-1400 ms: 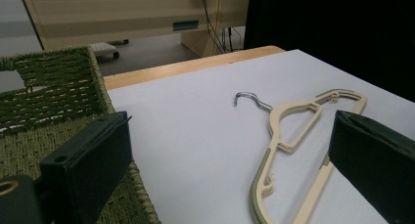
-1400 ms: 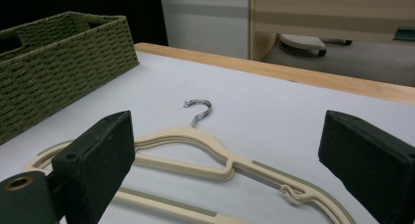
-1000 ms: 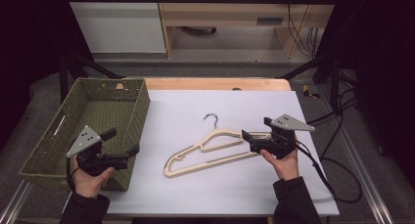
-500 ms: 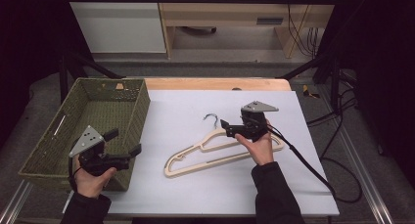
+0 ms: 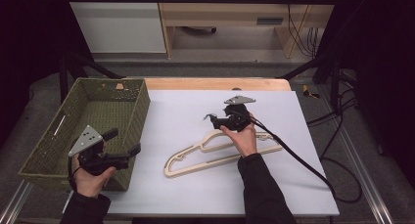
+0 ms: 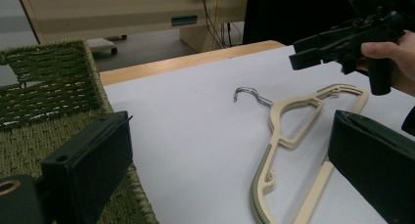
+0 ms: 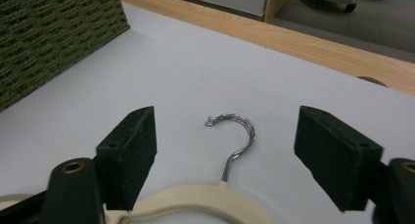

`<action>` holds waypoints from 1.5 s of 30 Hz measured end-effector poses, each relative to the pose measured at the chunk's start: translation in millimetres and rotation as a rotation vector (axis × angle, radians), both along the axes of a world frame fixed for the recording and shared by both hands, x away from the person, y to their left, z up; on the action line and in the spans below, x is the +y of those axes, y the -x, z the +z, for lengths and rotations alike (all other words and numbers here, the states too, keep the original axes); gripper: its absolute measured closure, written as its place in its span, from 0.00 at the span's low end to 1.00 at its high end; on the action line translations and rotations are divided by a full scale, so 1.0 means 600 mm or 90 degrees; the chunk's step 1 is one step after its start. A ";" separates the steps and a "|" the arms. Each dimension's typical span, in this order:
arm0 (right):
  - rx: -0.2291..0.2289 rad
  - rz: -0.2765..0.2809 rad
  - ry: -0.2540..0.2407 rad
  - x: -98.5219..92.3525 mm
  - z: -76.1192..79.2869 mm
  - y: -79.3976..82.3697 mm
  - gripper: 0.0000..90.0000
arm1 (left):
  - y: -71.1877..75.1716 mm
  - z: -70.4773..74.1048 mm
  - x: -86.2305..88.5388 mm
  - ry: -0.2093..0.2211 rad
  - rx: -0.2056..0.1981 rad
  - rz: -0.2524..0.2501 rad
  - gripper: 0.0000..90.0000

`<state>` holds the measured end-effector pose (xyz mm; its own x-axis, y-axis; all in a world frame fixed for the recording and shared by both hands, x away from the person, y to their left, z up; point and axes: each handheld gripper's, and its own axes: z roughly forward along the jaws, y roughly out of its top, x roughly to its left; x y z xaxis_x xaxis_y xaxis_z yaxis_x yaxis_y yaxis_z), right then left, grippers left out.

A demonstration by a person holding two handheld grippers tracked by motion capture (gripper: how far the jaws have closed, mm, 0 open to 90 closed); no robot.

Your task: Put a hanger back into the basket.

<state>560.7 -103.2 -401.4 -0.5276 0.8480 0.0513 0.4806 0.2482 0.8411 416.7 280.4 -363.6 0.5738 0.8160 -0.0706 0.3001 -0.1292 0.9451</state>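
A cream hanger (image 5: 222, 153) with a metal hook (image 5: 207, 117) lies flat on the white table (image 5: 186, 194). My right gripper (image 5: 214, 119) hovers over the hanger's neck and points left at the hook, open and empty. In the right gripper view the hook (image 7: 236, 131) sits between and just beyond the wide-apart jaws of that gripper (image 7: 232, 155), with the hanger's top (image 7: 205, 199) below. My left gripper (image 5: 125, 141) is open and empty by the basket's front right corner. From the left gripper view, the hanger (image 6: 293, 131) lies ahead of its open gripper (image 6: 230, 165).
A green woven basket (image 5: 44, 150) stands along the table's left side, empty as far as I can see. The right gripper's cable (image 5: 298, 160) trails across the table's right part. A wooden strip (image 5: 215, 83) runs along the far edge.
My right gripper has moved left, from beside the hanger's right end to above its neck at the hook. The left gripper has barely moved.
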 end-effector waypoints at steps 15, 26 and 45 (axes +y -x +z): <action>0.052 -0.019 0.022 0.023 -0.054 -0.049 0.41 | 0.000 0.001 0.005 0.011 0.000 -0.001 0.03; 0.087 -0.023 0.050 0.029 -0.087 -0.065 0.55 | -0.002 -0.002 0.001 0.006 0.002 -0.002 0.03; 0.143 -0.048 0.072 0.037 -0.112 -0.065 0.88 | -0.002 -0.004 -0.003 0.002 0.004 -0.005 0.04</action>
